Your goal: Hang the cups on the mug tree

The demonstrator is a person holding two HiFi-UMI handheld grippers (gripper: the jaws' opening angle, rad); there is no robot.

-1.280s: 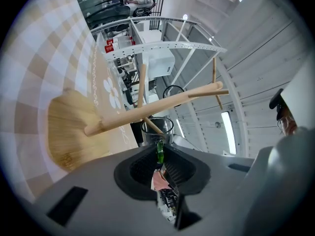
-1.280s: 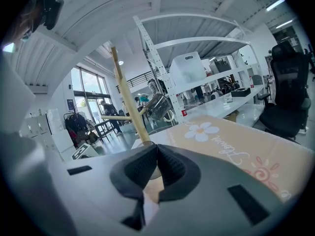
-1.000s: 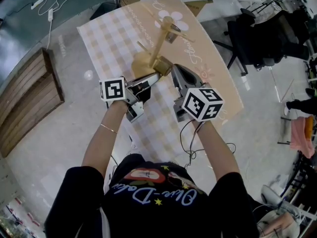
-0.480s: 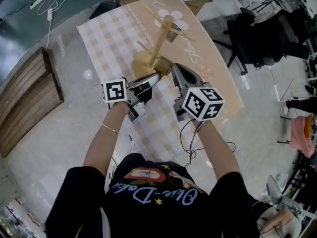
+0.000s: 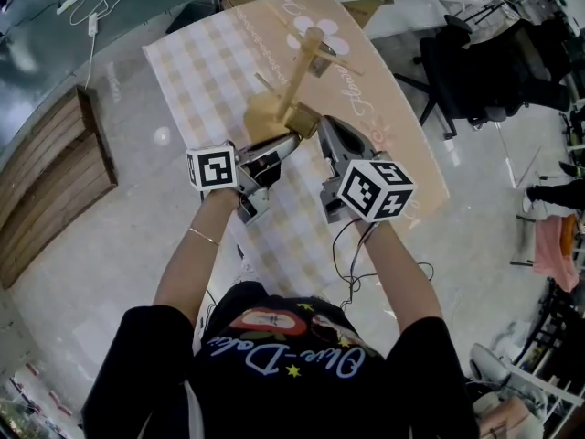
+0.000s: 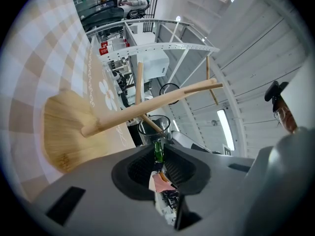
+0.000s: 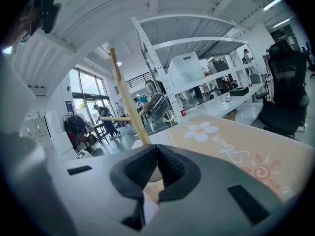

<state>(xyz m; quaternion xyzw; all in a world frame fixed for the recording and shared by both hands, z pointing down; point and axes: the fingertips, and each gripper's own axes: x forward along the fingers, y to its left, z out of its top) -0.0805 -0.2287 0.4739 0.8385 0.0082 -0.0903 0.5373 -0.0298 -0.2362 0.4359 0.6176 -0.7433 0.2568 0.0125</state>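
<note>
One checked-and-tan tablecloth (image 5: 196, 67) under the mug tree (image 5: 294, 80), glossy pale floor (image 5: 119, 236) around.

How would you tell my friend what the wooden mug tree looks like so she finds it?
Find the long table, half checked cloth, half tan cloth with flower prints. The mug tree stands near where the two cloths meet. It's the only tall thing there: a pale wooden pole on a flat wooden base, with thin pegs sticking out.

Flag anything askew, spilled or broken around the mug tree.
Nothing stands out. The mug tree stands upright on the tablecloth, a glass mug hangs from a peg, and a second glass cup is held intact at the left gripper's jaw tips.
</note>
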